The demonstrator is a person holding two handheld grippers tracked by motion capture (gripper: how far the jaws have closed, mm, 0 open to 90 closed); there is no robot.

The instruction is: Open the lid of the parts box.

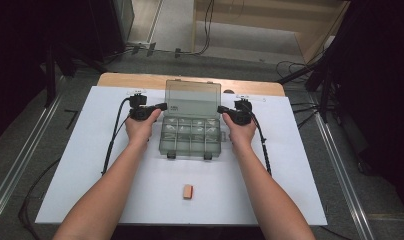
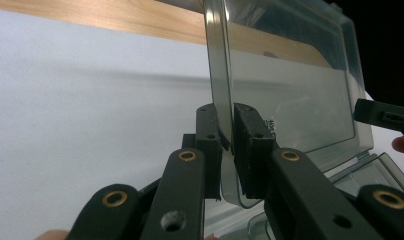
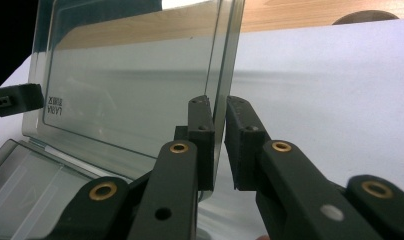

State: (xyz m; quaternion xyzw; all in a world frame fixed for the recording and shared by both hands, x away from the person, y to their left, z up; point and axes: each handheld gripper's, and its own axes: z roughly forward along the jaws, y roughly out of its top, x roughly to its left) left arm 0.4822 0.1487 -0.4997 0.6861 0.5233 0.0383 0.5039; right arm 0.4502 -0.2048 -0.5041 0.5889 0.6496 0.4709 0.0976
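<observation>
My left gripper [image 1: 163, 106] pinched the left edge of the raised lid [image 1: 193, 98] of the clear box [image 1: 190, 137] between its fingers, while my right gripper [image 1: 220, 108] clamped the lid's right edge.

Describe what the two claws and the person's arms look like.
Both the left claw and right claw are black, each trailing a black cable. Up close, the flat black fingers hang on linkage bars with brass-coloured rivets. The forearms are bare, with no sleeves.
</observation>
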